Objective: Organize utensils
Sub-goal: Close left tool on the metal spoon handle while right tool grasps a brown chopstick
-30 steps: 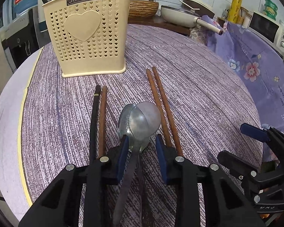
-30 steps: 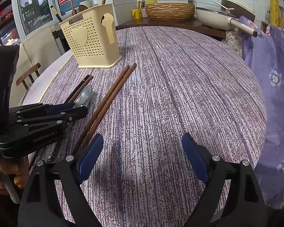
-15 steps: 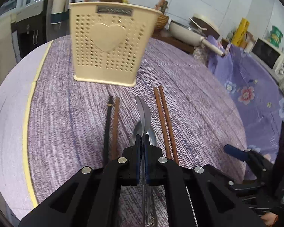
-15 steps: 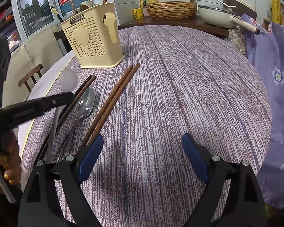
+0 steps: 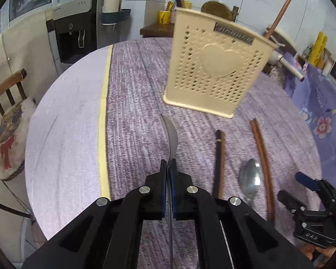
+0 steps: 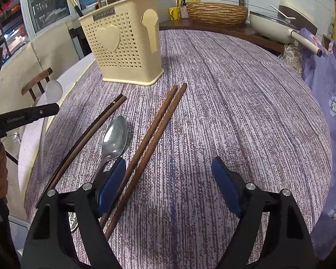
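Now | left tongs (image 5: pixel 169 168) pinch steel spoon (image 5: pixel 171 134), edge-on, bowl raised | right tongs (image 6: pixel 169 186) agape, closing, empty

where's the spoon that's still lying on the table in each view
Left wrist view: the spoon on the table lies lower right, bowl up, between the dark chopstick pair and the brown chopstick pair.
Right wrist view: the same spoon lies left of centre, its handle running under the right hand-held gripper.
Shared landmark: the cream utensil holder with the heart on its front.
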Action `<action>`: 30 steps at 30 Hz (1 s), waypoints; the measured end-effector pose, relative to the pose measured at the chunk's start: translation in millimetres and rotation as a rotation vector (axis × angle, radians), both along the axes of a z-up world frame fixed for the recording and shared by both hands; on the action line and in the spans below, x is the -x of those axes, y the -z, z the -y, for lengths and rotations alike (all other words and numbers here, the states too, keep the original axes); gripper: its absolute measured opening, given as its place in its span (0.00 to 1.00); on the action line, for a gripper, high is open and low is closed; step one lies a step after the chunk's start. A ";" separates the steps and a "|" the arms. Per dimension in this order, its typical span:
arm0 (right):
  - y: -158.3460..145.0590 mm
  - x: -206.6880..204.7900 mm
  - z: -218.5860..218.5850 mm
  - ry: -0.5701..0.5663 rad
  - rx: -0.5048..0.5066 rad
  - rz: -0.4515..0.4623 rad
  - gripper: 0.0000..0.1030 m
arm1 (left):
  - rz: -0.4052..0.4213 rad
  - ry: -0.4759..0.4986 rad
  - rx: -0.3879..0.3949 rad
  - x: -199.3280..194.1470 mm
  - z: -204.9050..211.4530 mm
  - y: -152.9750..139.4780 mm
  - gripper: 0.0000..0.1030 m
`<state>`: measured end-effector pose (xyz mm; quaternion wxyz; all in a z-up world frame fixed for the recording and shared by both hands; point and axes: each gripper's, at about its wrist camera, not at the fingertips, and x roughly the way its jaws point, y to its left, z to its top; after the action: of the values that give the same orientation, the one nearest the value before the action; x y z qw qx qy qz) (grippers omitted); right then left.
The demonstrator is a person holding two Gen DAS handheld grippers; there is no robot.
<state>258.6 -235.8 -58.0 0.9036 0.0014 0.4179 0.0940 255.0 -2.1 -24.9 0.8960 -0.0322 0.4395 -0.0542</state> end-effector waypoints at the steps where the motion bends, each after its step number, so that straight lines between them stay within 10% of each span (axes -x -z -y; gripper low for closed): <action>1: 1.3 -1.1 -2.6 0.004 0.017 -0.002 0.72 | -0.018 -0.004 -0.010 -3.3 0.0 5.1 0.04; 11: 6.6 -11.6 7.0 0.025 0.044 -0.023 0.59 | -0.048 0.004 -0.034 -9.1 13.1 24.4 0.06; 16: 7.4 -22.7 7.1 0.027 0.049 -0.033 0.55 | -0.045 0.014 -0.001 -8.2 12.2 20.0 0.49; 30: 6.6 -49.5 13.8 0.062 0.059 -0.052 0.54 | -0.047 0.030 -0.042 -11.4 12.3 20.3 0.51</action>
<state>308.1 -249.5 -64.6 0.8946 -0.0097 0.4436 0.0536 266.4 -14.4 -45.3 0.8850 -0.0080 0.4620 -0.0574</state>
